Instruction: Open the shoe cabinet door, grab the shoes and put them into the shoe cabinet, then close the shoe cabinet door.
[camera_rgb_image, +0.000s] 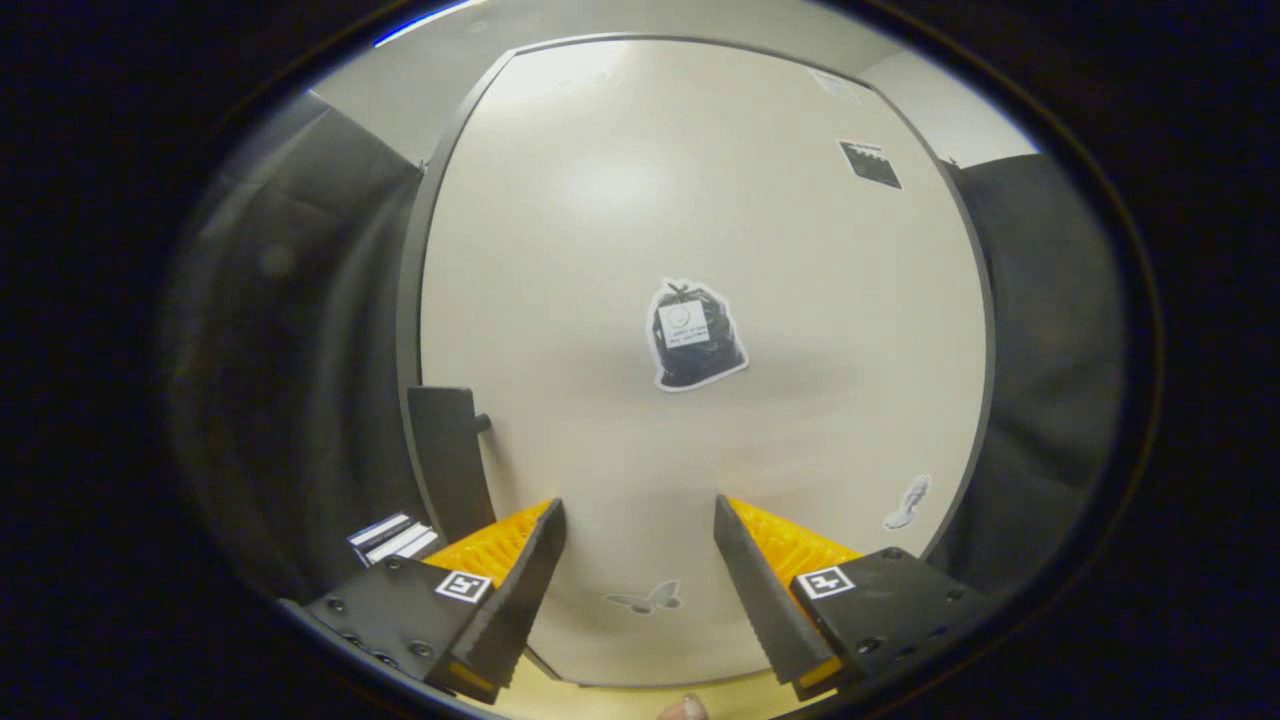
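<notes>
The shoe cabinet door (620, 220) is a cream panel with a dark edge, standing close in front of me and looking closed. A black handle (445, 455) juts out at its left edge, just ahead of and above my left finger. My gripper (638, 503) is open with nothing between its fingers, pointing at the lower part of the door. A small black-and-white striped thing (393, 538) lies beside the left finger, below the handle; I cannot tell what it is.
Stickers mark the door: a black bag (693, 335) in the middle, a butterfly (645, 598) between the fingers, a grey shape (908, 503) lower right, a dark patch (870, 163) upper right. Black cloth walls (290, 330) flank the cabinet. A fingertip (685, 708) shows under the fingers.
</notes>
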